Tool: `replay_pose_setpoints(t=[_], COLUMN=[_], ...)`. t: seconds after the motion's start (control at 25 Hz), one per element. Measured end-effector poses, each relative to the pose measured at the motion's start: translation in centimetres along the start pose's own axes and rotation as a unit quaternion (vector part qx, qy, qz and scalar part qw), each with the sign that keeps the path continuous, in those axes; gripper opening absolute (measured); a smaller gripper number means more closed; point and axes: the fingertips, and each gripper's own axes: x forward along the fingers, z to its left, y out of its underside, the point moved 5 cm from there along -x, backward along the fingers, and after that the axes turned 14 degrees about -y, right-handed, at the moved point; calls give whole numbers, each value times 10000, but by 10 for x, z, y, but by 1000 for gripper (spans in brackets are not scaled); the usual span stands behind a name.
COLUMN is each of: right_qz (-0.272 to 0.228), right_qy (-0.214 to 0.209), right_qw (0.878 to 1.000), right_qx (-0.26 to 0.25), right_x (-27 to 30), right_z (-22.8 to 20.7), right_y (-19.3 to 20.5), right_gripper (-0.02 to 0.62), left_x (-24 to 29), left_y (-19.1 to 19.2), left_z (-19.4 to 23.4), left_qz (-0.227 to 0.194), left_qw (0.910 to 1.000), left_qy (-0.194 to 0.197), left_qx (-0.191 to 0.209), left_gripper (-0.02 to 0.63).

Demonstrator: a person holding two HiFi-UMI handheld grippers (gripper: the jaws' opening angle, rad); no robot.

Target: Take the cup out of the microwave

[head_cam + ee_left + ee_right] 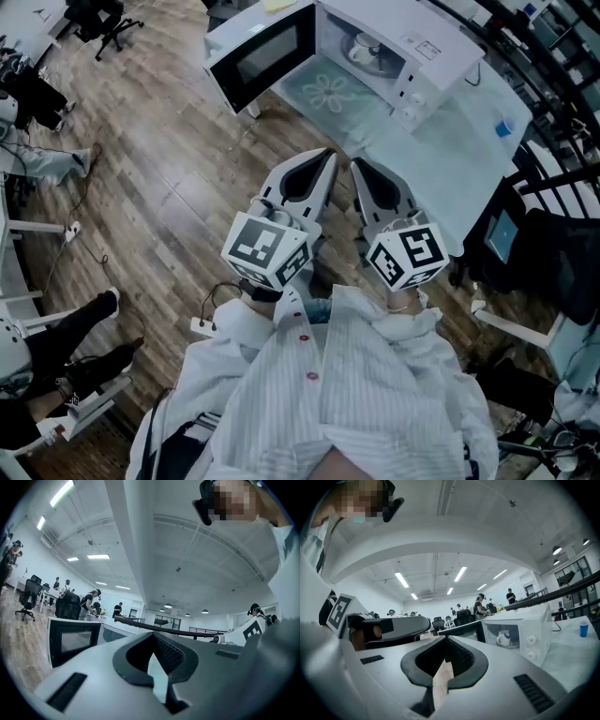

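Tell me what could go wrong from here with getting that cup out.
Both the left gripper and the right gripper have their jaws together; reaching in like that would likely push the cup over rather than grip it. The cup sits well inside the microwave, so a wide gripper may strike the opening's edge or the open door.

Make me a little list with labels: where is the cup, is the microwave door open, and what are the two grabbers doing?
cup: white, inside the microwave
door: swung wide open
microwave stands on: table
left gripper: jaws together, empty, short of the microwave
right gripper: jaws together, empty, right beside the left one
job: cup not taken out yet
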Motion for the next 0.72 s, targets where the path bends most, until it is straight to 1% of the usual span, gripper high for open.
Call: replay_pose_setpoints(t=[0.24,0.4,0.56,0.72], right_qz=[-40,-6,11,27], right_qy=[134,165,237,308], right_qw=[9998,9998,9997,9995], right_qx=[128,76,49,82], right_x=[58,94,121,145], right_z=[-17,-26,-34,-34], right_y=[1,-2,1,3], right_gripper=[38,38,38,38], left_x=[30,47,64,70], left_y=[-10,-15,-16,-20], left_z=[54,88,116,138], left_qz=[32,42,60,83], left_qw=[9999,9999,9997,9994], left_qy=[101,149,231,337], left_qx=[-13,-14,-8,-8], left_gripper=[9,9,9,9])
